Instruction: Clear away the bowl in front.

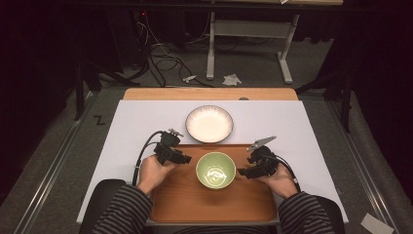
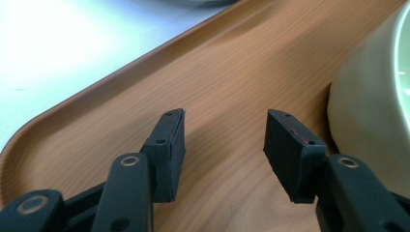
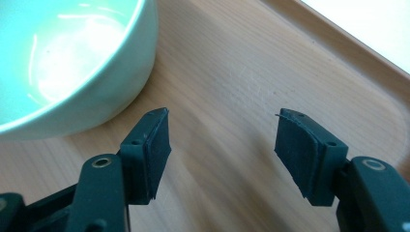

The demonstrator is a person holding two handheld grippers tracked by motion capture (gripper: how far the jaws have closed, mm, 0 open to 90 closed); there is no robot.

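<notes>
1. The green bowl (image 1: 215, 169) stood upright and empty near the middle of the wooden tray (image 1: 178, 204), which lay on the white tabletop (image 1: 126, 126); a white plate (image 1: 209, 124) rested beyond the tray's far rim, apart from it.
2. The left claw (image 1: 185, 159) hovered just beside the bowl's left wall, its jaws apart with nothing between them. In the left gripper view the left claw (image 2: 225, 133) showed bare tray wood (image 2: 193, 72) in its gap, and the bowl (image 2: 372, 121) lay off to one side of the jaws.
3. The right claw (image 1: 242, 171) sat just beside the bowl's right wall, jaws likewise spread and empty. In the right gripper view the right claw (image 3: 222, 133) framed bare tray (image 3: 232, 72), with the bowl (image 3: 72, 58) beyond one jaw.
4. Judgement: the work in hand appeared to be a two-sided approach to the bowl, with no grip yet made.
5. Risk: neither claw was lined up with the rim, so closing from here would likely pinch air or nudge the smooth, rounded wall, sliding the bowl across the tray.
6. Risk: if one claw met the bowl before the other, the uneven push could tip it or drive it toward the tray's edge.
7. Risk: a thin hold on glazed ware could slip during a lift.
</notes>
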